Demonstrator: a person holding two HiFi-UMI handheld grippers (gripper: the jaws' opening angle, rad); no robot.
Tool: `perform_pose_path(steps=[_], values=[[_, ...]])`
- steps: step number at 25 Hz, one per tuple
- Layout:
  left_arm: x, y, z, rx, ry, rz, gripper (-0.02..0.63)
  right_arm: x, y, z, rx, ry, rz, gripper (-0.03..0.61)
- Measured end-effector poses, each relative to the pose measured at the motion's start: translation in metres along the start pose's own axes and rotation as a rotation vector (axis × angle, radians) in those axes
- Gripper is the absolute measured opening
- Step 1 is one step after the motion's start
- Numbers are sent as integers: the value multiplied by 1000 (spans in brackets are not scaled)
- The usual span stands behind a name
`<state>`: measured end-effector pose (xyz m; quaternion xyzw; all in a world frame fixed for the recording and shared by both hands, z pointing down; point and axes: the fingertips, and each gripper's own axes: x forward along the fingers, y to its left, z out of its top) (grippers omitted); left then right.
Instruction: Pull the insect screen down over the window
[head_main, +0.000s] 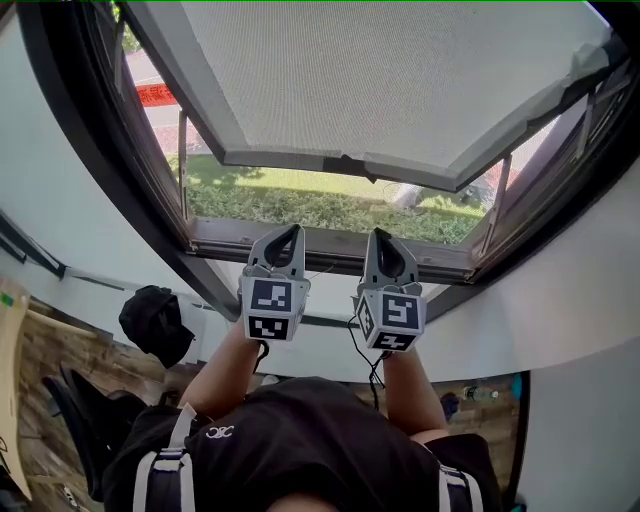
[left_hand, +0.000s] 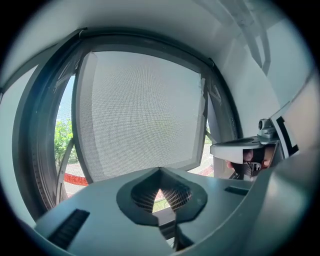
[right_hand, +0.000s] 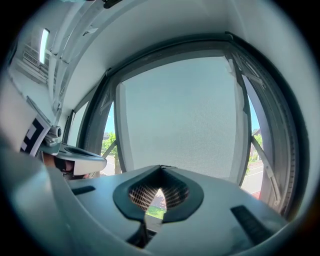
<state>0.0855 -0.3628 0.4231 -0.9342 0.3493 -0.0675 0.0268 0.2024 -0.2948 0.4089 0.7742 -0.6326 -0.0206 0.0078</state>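
The grey mesh insect screen (head_main: 400, 80) covers the upper part of the window. Its pale bottom bar (head_main: 340, 165) hangs above an open gap that shows grass and hedge. A small dark tab (head_main: 345, 160) sits at the bar's middle. My left gripper (head_main: 290, 232) and right gripper (head_main: 381, 236) are side by side below the bar, tips near the dark lower frame (head_main: 330, 250). Both are shut with nothing between the jaws and touch neither the bar nor the screen. The left gripper view looks past shut jaws (left_hand: 160, 170) at the screen (left_hand: 140, 115); the right gripper view does the same (right_hand: 161, 167), screen (right_hand: 185, 115).
White wall curves round the window on both sides. A black cap (head_main: 155, 320) lies low on the left, near a dark chair (head_main: 90, 410). A bottle (head_main: 480, 393) lies on the floor at the lower right. Slanted window stays (head_main: 495, 205) cross the open gap.
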Motion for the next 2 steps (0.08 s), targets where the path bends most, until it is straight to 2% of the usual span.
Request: perform_pose_path(steps=[2], values=[[0,0,1,3,-2,2,12,0,0,0,2,-1,3,3]])
